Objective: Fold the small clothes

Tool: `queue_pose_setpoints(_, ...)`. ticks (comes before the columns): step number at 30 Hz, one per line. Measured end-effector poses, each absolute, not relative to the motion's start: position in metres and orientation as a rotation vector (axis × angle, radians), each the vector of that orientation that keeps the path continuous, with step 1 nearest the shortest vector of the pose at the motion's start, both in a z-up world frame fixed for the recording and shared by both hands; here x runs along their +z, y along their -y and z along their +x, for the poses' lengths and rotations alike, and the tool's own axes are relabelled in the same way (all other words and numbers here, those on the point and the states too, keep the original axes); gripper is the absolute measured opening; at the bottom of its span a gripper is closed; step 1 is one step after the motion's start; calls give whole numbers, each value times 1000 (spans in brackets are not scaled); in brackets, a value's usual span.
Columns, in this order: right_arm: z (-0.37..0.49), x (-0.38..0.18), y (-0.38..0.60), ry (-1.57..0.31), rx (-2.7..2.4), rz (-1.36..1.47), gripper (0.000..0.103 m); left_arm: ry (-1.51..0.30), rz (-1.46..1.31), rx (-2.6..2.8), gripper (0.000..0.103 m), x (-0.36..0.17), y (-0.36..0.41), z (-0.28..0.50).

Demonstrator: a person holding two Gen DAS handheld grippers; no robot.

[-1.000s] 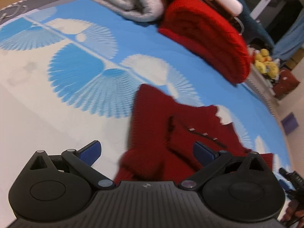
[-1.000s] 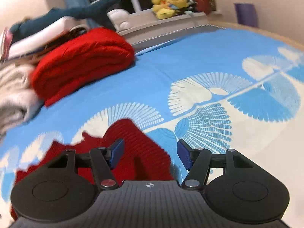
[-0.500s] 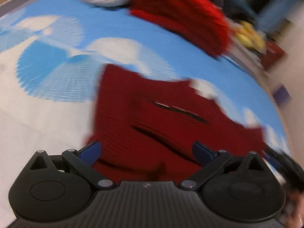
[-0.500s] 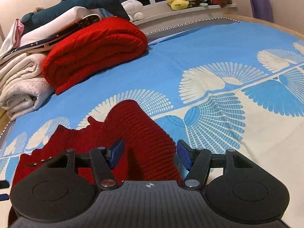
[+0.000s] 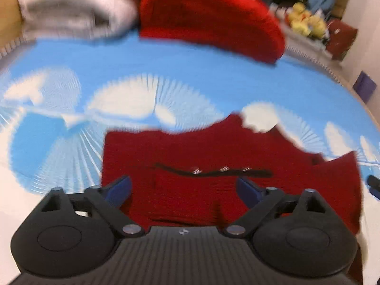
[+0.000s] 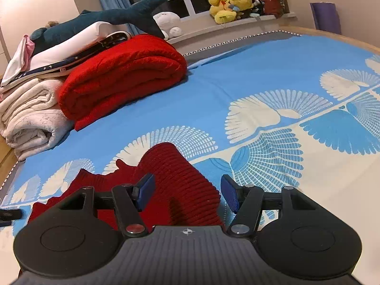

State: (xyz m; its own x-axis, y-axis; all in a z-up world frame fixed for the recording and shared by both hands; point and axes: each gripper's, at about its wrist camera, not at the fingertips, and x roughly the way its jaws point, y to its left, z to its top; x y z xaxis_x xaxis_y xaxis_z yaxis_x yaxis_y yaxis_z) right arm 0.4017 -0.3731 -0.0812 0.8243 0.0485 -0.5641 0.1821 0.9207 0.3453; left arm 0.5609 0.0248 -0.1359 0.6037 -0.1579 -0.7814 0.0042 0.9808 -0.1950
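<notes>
A small dark red knit garment (image 5: 213, 147) lies spread on the blue and white bedspread (image 5: 190, 71), a dark placket with metal buttons (image 5: 223, 169) across its middle. My left gripper (image 5: 182, 187) hovers over its near part, jaws closing but still wide, pads off the cloth. In the right wrist view the garment's ribbed sleeve (image 6: 175, 166) runs between the fingers of my right gripper (image 6: 187, 191), which stands open with a gap at the right pad. The left wrist view is blurred.
A folded bright red blanket (image 6: 123, 73) and cream blankets (image 6: 30, 114) are stacked at the far left of the bed, with a shark plush (image 6: 114, 16) on top. Yellow plush toys (image 6: 228, 4) sit on the windowsill. The bedspread (image 6: 261, 76) stretches to the right.
The left view has swung across so the garment now sits square between its fingers, which have narrowed a little. The right view tilted up at first, then held still over the sleeve.
</notes>
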Motion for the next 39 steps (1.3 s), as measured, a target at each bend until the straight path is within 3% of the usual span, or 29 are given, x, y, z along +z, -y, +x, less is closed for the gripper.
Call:
queue_pose_setpoints(1, 404, -83, 373, -608, -72, 400, 63, -963, -222, -109, 79, -147, -29, 570)
queue_pose_setpoints(3, 408, -85, 372, -614, -66, 391, 63, -978, -259, -134, 77, -157, -29, 578)
queue_pose_setpoints(4, 410, -86, 370, -615, -64, 384, 63, -955, -238, -123, 67, -157, -27, 579)
queue_pose_setpoints(5, 411, -87, 370, -614, -59, 376, 63, -940, -210, -122, 51, -156, -24, 579)
queue_pose_setpoints(6, 412, -87, 368, -612, -57, 371, 63, -929, -162, -96, 10, -153, -20, 578)
queue_pose_setpoints(13, 410, -80, 377, -557, -101, 380, 63, -796, -230, -88, 11, -86, -56, 530)
queue_pose_setpoints(17, 416, -86, 393, -571, -156, 444, 62, -887, -175, -7, 11, -105, -70, 528)
queue_pose_setpoints(23, 444, -95, 395, -625, -138, 417, 49, -924, -127, -10, 11, -126, -77, 528)
queue_pose_setpoints(27, 477, -92, 387, -705, -36, 404, 50, -891, -50, -95, 11, -115, -64, 517)
queue_pose_setpoints(30, 525, -83, 375, -854, 73, 439, 60, -891, 1, -90, 11, -121, -51, 516)
queue_pose_setpoints(32, 552, -75, 352, -927, 101, 370, 62, -897, 23, -80, 11, -125, -45, 516)
queue_pose_setpoints(34, 572, -80, 328, -1066, 84, 221, 47, -903, 6, -73, 11, -125, -48, 518)
queue_pose_setpoints(35, 576, -84, 318, -1125, 66, 133, 14, -905, -10, -73, 11, -125, -51, 519)
queue_pose_setpoints(39, 569, -80, 325, -1084, 46, -20, 13, -916, -70, -93, 12, -127, -59, 523)
